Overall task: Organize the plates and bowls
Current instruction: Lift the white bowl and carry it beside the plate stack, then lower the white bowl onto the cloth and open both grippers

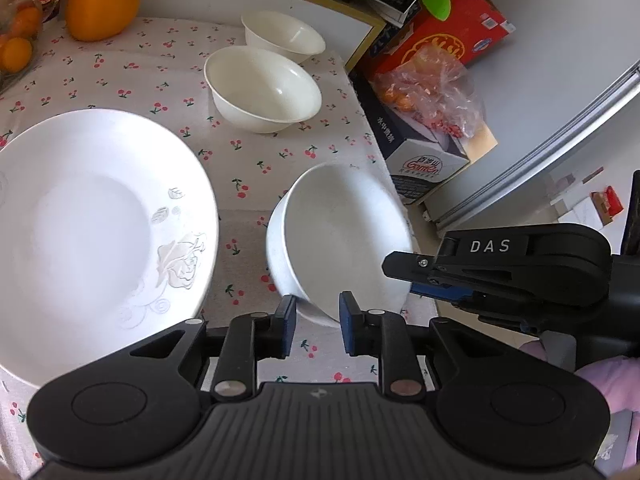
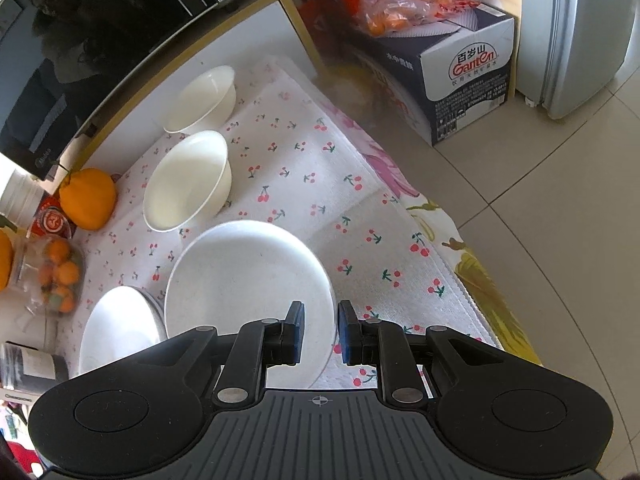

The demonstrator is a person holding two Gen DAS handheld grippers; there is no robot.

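Note:
A white bowl (image 1: 340,236) is tilted and raised over the cherry-print cloth (image 1: 256,160). My right gripper (image 1: 404,276) is shut on its right rim; the same bowl fills the right wrist view (image 2: 248,280), its rim between my right gripper's pads (image 2: 319,330). My left gripper (image 1: 317,324) is open, its pads on either side of the bowl's near rim. A large white plate with a rose print (image 1: 88,232) lies left of the bowl and also shows in the right wrist view (image 2: 116,328). Two more white bowls (image 1: 262,88) (image 1: 284,36) stand farther back.
A large orange fruit (image 1: 102,4) and a bag of small oranges (image 1: 16,40) sit at the back left. Cardboard boxes (image 1: 424,148) with a plastic bag stand on the floor beyond the table's right edge. A fridge (image 2: 592,32) stands behind them.

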